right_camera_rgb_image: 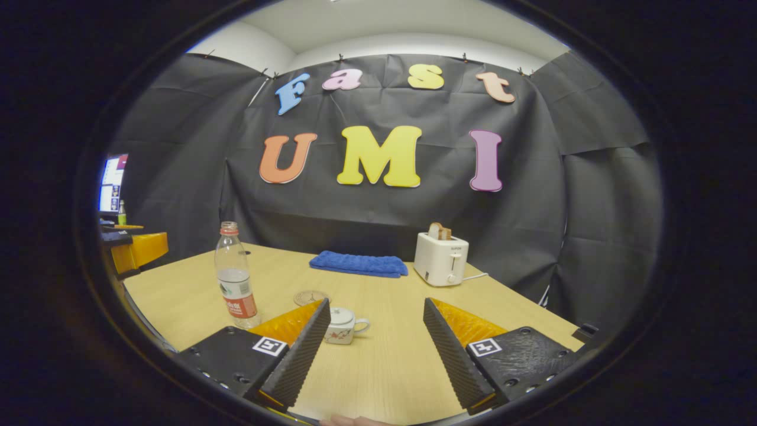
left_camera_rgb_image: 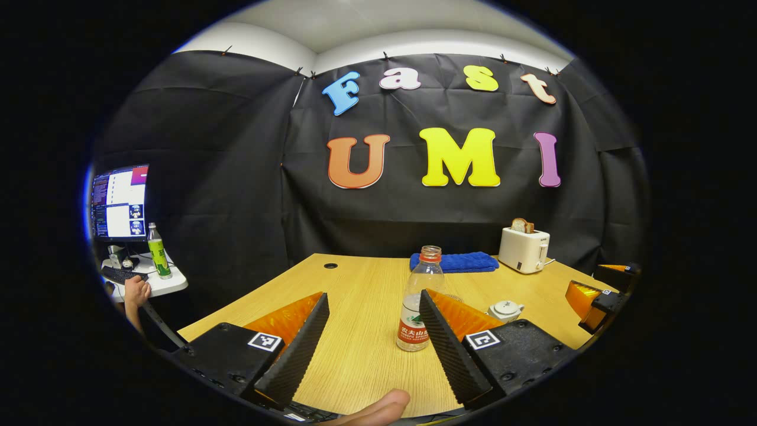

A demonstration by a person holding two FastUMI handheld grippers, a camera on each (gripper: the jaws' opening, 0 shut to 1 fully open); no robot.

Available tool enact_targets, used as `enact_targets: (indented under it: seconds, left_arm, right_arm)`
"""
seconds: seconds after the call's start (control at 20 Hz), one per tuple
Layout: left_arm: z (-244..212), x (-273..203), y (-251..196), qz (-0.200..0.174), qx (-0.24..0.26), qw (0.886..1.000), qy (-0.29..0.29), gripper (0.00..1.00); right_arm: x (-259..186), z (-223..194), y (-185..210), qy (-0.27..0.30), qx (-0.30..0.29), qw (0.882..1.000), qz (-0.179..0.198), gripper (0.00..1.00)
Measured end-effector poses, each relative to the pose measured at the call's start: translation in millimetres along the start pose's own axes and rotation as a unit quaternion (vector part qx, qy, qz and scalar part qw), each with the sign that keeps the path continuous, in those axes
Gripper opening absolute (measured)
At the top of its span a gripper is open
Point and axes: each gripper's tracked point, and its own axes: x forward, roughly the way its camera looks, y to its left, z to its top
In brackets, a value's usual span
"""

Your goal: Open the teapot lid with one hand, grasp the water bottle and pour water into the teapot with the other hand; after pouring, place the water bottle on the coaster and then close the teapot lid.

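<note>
Both grippers up over the light wooden table (right_camera_rgb_image: 390, 331), nothing held. My left gripper (left_camera_rgb_image: 372, 331) has fingers spread wide; the clear plastic water bottle w/ red label and orange-red neck ring (left_camera_rgb_image: 421, 299) stands upright on the table just ahead, partly behind the right-hand finger, not touched. Small white ceramic teapot (left_camera_rgb_image: 505, 309) sits right of the bottle, lid on.

Right gripper (right_camera_rgb_image: 375, 337) also wide apart. In the right gripper view the teapot (right_camera_rgb_image: 343, 326) is just beyond its left finger, handle to the right. Bottle (right_camera_rgb_image: 235, 276) stands further left. Round patterned coaster (right_camera_rgb_image: 310, 297) lies flat betw. bottle and teapot, bare. Blue folded towel (right_camera_rgb_image: 359, 264) and white toaster w/ a bread slice (right_camera_rgb_image: 440, 258) at the far edge.
</note>
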Motion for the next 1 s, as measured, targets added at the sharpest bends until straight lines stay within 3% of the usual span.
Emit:
enact_targets:
  seconds: [0.45, 0.65, 0.7, 0.9, 1.0]
  left_arm:
    - [-16, 17, 8, 0.014, 0.005, 1.0, 0.011, 0.97]
    - [-24, 24, 7, 0.014, 0.008, 1.0, 0.018, 0.97]
    - [-26, 24, 6, 0.013, 0.008, 1.0, 0.02, 0.97]
    - [-34, 29, -1, 0.007, 0.01, 1.0, 0.025, 0.97]
    - [-38, 32, -5, 0.003, 0.009, 1.0, 0.028, 0.97]
  right_arm:
    - [70, -38, 34, 0.029, -0.012, 0.999, 0.031, 0.98]
    - [97, -47, 44, 0.04, -0.011, 0.999, 0.035, 0.93]
    - [103, -47, 45, 0.04, -0.011, 0.999, 0.035, 0.97]
    - [118, -49, 56, 0.036, -0.023, 0.998, 0.04, 0.88]
    - [126, -50, 61, 0.034, -0.021, 0.998, 0.045, 0.76]
